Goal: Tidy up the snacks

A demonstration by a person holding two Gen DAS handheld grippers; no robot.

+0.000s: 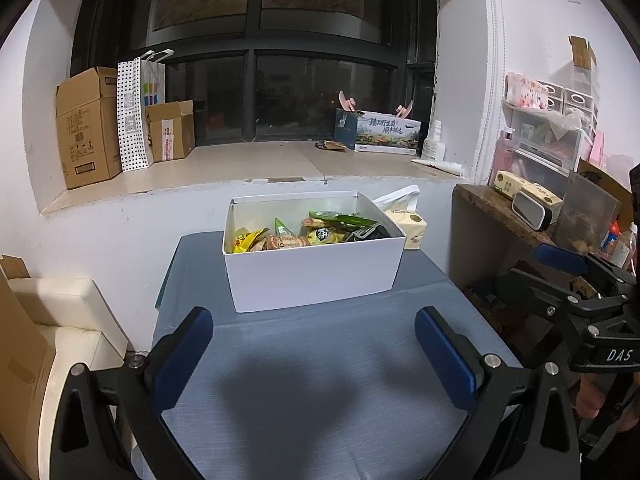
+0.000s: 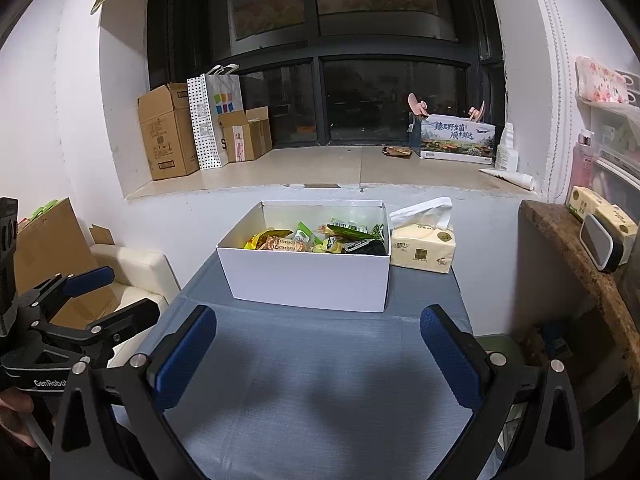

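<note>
Both grippers spread wide and empty, hovering over the near end of the table.

I had the left gripper (image 1: 314, 356) and right gripper (image 2: 318, 356) side by side above the blue-grey tabletop (image 2: 320, 380), jaws apart, nothing between the blue pads (image 1: 446, 360). The white box (image 2: 308, 276) sat at the far end of the table, touching neither gripper. Snack packets (image 2: 316, 238) were piled inside it: yellow ones at the left, green and black at the right. A tissue pack (image 2: 424, 248) stood just right of the box, by the wall.
</note>
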